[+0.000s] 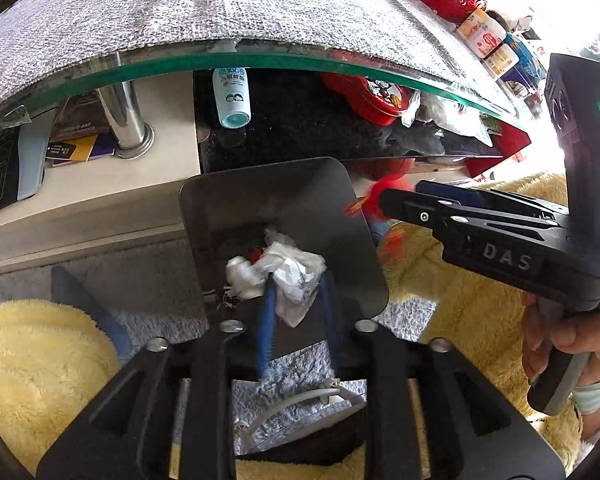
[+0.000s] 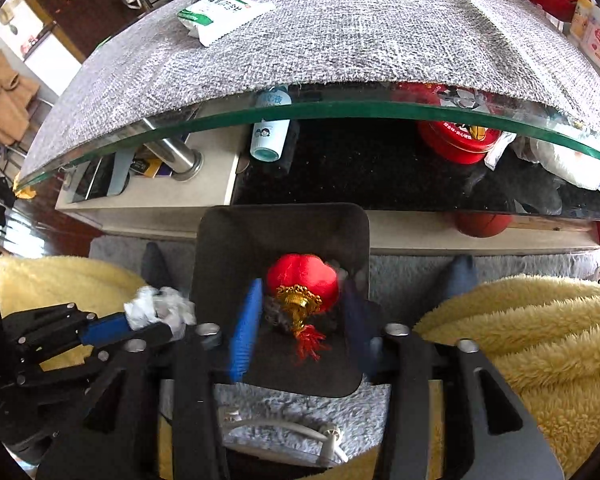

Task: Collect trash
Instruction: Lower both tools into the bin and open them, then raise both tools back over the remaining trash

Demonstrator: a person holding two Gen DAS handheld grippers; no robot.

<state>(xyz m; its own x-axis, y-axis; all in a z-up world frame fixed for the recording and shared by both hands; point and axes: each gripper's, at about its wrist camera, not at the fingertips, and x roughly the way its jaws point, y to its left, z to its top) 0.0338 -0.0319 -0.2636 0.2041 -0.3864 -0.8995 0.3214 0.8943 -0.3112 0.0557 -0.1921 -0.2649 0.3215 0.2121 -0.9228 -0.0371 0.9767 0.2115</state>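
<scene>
Below the front edge of the glass table [image 2: 340, 110], on the grey rug, stands the bin [image 2: 220, 248], a dark square tub, and both your grippers hang over it. You are at the drop step: two pieces of trash are carried to the bin and neither is let go yet, as far as I can judge.

Your left gripper [image 1: 296, 300] is closed on a crumpled white tissue [image 1: 288, 276], which sits over the bin's near half. Your right gripper [image 2: 300, 308] has its blue fingers [image 2: 244, 328] on either side of a small red lantern [image 2: 302, 276] with a gold cap and red tassel; whether they still pinch it or have just spread, you cannot tell, since the fingers are blurred. The lantern is over the bin's middle.

Next, both jaws need to part while each piece is inside the bin's rim, then lift clear.

The left view shows trash already lying in the bin under the tissue, and your hand [image 1: 560, 344] on the right handle; the lantern there is only a red blur. The right view shows the lantern plainly and the tissue from the side, at the bin's left rim.
</scene>
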